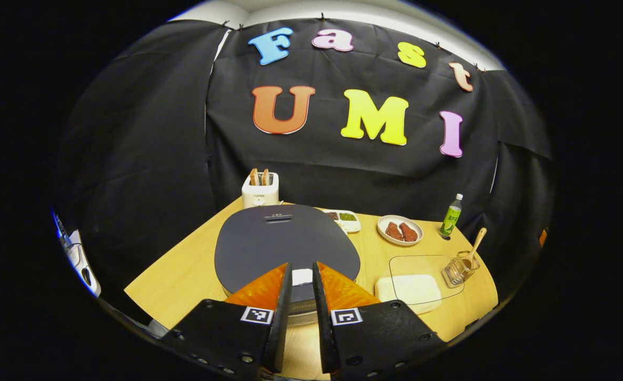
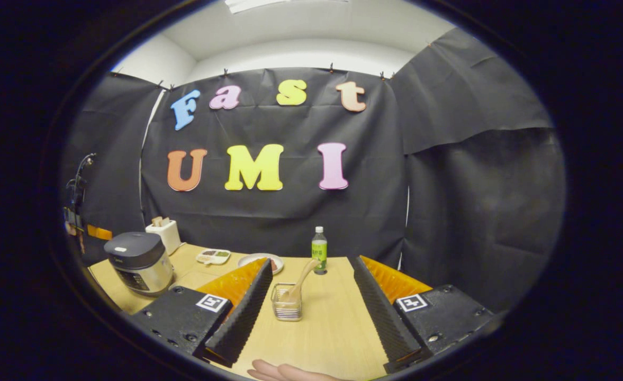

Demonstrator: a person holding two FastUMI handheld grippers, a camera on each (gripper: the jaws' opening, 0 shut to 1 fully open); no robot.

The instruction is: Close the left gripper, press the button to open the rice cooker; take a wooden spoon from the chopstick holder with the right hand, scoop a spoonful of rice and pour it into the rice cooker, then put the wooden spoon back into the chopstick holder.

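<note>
While the left gripper (image 1: 301, 278) is hovering over the front of the rice cooker (image 1: 285, 246), its jaws are sitting nearly clenched, with only a narrow slit between them and nothing gripped. Through that slit the cooker's pale button (image 1: 301, 276) is showing at the front edge of the dark lid, which is lying closed. Behind the cooker a white toaster (image 1: 260, 191) is standing at the back of the wooden table (image 1: 184, 275). Moving rightward, a small divided dish (image 1: 344, 218), a plate (image 1: 399, 229) and a green bottle (image 1: 451, 215) are lining the far side. A container of rice (image 1: 409, 289) is sitting to the cooker's right, and just beyond it the wooden spoon (image 1: 475, 246) is leaning in the chopstick holder (image 1: 458, 271).

In the right gripper view, the right gripper (image 2: 308, 293) is hanging released, jaws spread wide, the holder standing between them farther off.
</note>
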